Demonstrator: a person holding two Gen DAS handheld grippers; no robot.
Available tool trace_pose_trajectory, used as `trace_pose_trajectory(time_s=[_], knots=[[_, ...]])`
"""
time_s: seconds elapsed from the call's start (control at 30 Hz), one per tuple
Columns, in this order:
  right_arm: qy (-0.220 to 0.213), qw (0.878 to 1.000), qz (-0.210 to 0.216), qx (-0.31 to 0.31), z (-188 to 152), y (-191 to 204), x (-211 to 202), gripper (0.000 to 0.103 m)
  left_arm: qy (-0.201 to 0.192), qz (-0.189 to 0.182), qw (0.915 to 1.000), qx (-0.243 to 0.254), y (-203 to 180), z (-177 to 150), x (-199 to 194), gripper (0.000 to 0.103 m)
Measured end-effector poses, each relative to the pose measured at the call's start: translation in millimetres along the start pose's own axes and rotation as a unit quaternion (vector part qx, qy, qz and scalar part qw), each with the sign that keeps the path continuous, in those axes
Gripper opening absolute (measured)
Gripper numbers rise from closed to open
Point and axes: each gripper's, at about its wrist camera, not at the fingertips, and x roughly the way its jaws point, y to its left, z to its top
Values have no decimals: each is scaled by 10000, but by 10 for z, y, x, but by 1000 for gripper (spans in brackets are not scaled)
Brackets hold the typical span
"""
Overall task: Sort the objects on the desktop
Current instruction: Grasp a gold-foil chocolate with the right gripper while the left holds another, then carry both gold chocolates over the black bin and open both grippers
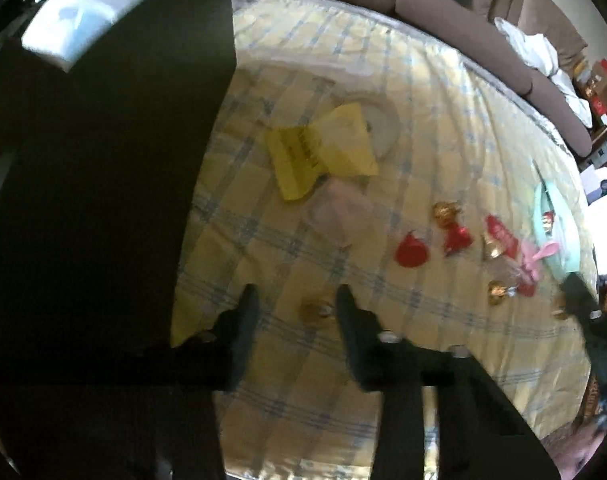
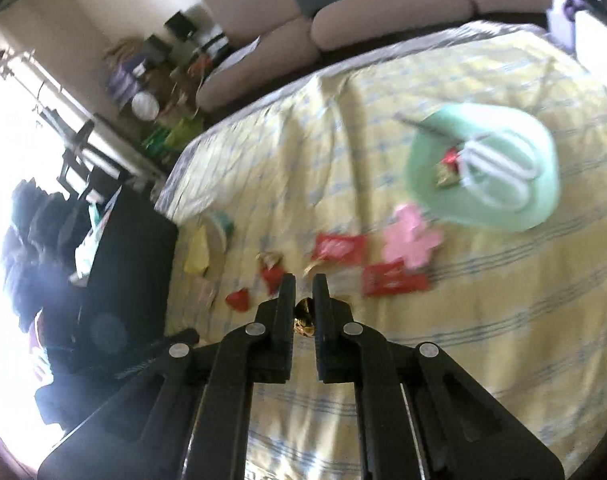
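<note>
On the yellow checked tablecloth (image 2: 383, 360)
Right claw (image 2: 303, 280) clamps a gold-wrapped candy (image 2: 303, 318); left claw (image 1: 297, 294) straddles another gold candy (image 1: 315, 310), unclamped

Both the left hand-held gripper (image 1: 297, 300) and the right hand-held gripper (image 2: 303, 284) are matte black, with flat tapered fingers on angular linkage arms pinned by round silver screws.

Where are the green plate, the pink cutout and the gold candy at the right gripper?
green plate (image 2: 427, 168): right wrist view, bare part by its left rim.
pink cutout (image 2: 411, 238): right wrist view, its middle.
gold candy (image 2: 303, 318): right wrist view, the foil showing between the right gripper's (image 2: 304, 280) fingers.
</note>
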Motion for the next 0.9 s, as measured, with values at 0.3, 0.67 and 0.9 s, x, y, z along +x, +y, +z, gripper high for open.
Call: trace_pose_trajectory(time_s=[0.3, 0.67, 0.9], knots=[[-90, 9999, 84, -32, 71, -37, -194, 8, -519, 104, 9978, 394, -157, -35, -340, 11], [-210, 9973, 584, -402, 83, 331, -420, 8, -1509, -429, 9862, 532, -276, -52, -1250, 11], [-265, 9932, 746, -850, 83, 693, -588, 8, -2461, -793, 9659, -138, 295, 19, -1964, 11]])
